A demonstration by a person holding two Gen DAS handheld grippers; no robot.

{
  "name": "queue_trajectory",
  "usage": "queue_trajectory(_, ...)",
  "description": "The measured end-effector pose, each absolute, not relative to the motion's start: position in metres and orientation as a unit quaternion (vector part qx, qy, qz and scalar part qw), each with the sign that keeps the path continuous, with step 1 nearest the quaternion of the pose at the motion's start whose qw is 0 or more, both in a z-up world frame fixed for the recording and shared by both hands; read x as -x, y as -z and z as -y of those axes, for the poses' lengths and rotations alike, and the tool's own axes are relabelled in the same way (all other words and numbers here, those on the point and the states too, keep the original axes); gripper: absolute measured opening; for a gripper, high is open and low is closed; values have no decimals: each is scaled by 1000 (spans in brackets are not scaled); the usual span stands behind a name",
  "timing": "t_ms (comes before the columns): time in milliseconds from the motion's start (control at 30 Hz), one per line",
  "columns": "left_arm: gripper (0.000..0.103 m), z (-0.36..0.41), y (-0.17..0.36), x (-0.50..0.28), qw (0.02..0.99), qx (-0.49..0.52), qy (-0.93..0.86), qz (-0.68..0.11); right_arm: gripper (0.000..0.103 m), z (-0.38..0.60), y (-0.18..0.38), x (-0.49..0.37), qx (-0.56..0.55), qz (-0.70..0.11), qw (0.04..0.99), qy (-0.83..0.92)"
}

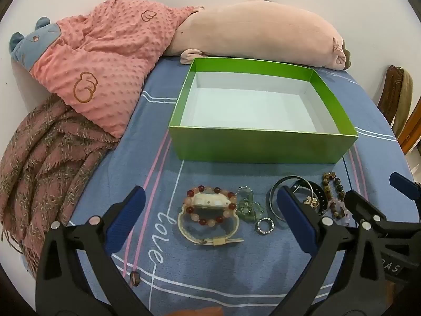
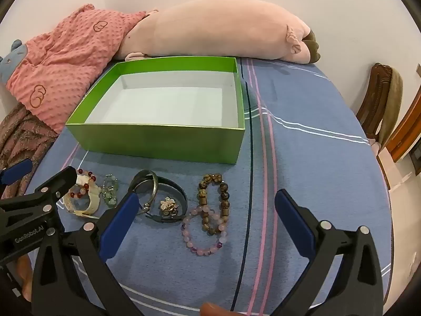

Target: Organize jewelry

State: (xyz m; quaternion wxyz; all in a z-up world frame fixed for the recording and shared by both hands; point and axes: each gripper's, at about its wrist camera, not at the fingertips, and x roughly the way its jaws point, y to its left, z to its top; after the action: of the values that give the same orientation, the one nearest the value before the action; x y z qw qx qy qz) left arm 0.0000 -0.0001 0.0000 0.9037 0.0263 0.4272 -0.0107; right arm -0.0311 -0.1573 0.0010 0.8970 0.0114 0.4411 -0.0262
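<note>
An empty green box (image 1: 263, 146) (image 2: 158, 142) with a white inside stands on the blue bedsheet. In front of it lies a row of jewelry: a red and pink bead bracelet (image 1: 210, 206) (image 2: 84, 188) on a cream watch (image 1: 208, 233), green bead pieces (image 1: 247, 206) (image 2: 110, 191), a small ring (image 1: 265, 226), metal bangles (image 1: 292, 184) (image 2: 147, 181), a black band with a gold charm (image 2: 168, 205), a brown bead bracelet (image 2: 214, 202) and a pale pink bead bracelet (image 2: 204, 233). My left gripper (image 1: 210, 202) is open above the watch. My right gripper (image 2: 205, 205) is open above the bracelets.
A pink dotted blanket (image 1: 105, 60), a brown fringed throw (image 1: 39, 163) and a long pink plush (image 1: 257, 34) lie at the left and behind the box. A wooden chair (image 2: 381, 100) stands at the right of the bed. A small brown ring (image 1: 134, 278) lies near my left gripper's finger.
</note>
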Motion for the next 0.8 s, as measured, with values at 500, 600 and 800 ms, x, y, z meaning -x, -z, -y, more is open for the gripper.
queue_trajectory(500,101,2,-1,0,902,-26,10,-431,102,153,3,30,-10,-443,896,26)
queue_trajectory(600,101,3,-2,1,902,-27,10,-431,102,153,2,31,-10,-443,896,26)
queue_trajectory(800,101,2,0,-1,902,-25,9,-432,102,153,2,32,-10,-443,896,26)
